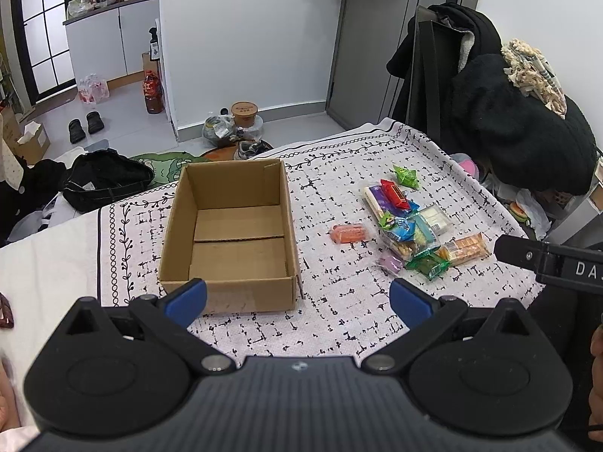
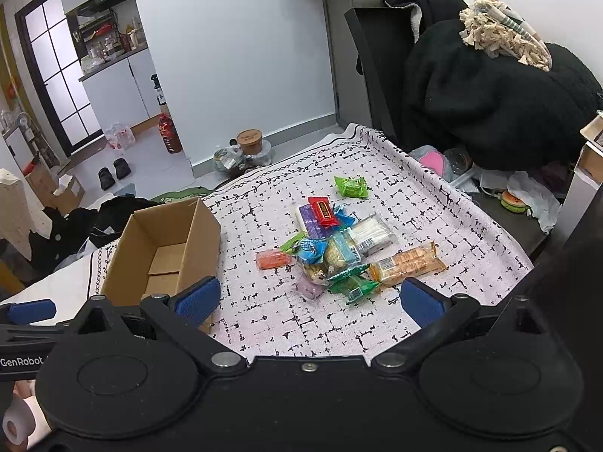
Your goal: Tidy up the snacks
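On patterned tablecloth (image 1: 339, 309): cardboard box (image 1: 230, 233) empty, nothing sorted yet. Snack pile (image 2: 339, 248) loose to box's right, well apart from it; green packet (image 2: 351, 187) and orange packet (image 2: 272, 258) lying just off the heap. Left gripper (image 1: 297, 299) near box front wall, jaws apart, holding nothing. Right gripper (image 2: 311, 299) just short of pile, jaws apart, also holding nothing. Whole job left, by the look of it.

We see our right hand-held gripper (image 2: 307, 303) with its blue fingers (image 2: 198, 299) wide apart and nothing between them. Past it, a pile of snacks (image 2: 339, 248) lies on the patterned surface (image 2: 264, 316). An open cardboard box (image 2: 166, 248) sits to the left, near the pile but apart.
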Demonstrator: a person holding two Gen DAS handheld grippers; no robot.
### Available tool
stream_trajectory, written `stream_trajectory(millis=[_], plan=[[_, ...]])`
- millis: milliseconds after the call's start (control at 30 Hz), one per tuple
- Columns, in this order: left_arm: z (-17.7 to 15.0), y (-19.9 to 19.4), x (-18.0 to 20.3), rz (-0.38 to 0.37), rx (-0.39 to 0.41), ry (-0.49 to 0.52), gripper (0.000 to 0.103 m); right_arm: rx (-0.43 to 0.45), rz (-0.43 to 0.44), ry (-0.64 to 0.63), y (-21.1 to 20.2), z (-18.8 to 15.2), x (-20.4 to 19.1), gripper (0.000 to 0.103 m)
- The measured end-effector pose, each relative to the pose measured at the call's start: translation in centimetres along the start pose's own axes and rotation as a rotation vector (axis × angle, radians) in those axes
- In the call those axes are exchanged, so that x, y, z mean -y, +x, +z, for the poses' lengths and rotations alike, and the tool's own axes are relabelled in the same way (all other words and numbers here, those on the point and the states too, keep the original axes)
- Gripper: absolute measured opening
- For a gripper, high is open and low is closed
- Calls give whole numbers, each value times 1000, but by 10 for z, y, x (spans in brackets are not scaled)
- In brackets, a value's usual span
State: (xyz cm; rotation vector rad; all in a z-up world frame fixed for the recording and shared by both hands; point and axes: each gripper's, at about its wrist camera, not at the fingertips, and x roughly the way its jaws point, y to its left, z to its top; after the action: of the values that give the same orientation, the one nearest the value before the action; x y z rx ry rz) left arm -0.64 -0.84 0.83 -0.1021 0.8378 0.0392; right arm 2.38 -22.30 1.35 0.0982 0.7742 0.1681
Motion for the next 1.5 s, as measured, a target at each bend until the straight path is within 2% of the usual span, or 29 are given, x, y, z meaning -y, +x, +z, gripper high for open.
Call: stream_trajectory(millis=[267, 400, 633, 1300, 1500], plan=[[1, 0, 0, 1, 0, -1, 103, -4, 1, 6, 3, -1, 2, 103], [4, 1, 0, -23, 4, -18, 103, -10, 4, 21, 7, 1, 7, 103], [11, 7, 7, -11, 7, -10, 103, -15, 3, 32, 17, 7, 20, 103], [32, 62, 50, -22, -42, -1, 103, -76, -7, 166, 68, 15, 79, 103], [38, 80, 58, -14, -37, -32, 102, -98, -12, 172, 85, 18, 90, 103]])
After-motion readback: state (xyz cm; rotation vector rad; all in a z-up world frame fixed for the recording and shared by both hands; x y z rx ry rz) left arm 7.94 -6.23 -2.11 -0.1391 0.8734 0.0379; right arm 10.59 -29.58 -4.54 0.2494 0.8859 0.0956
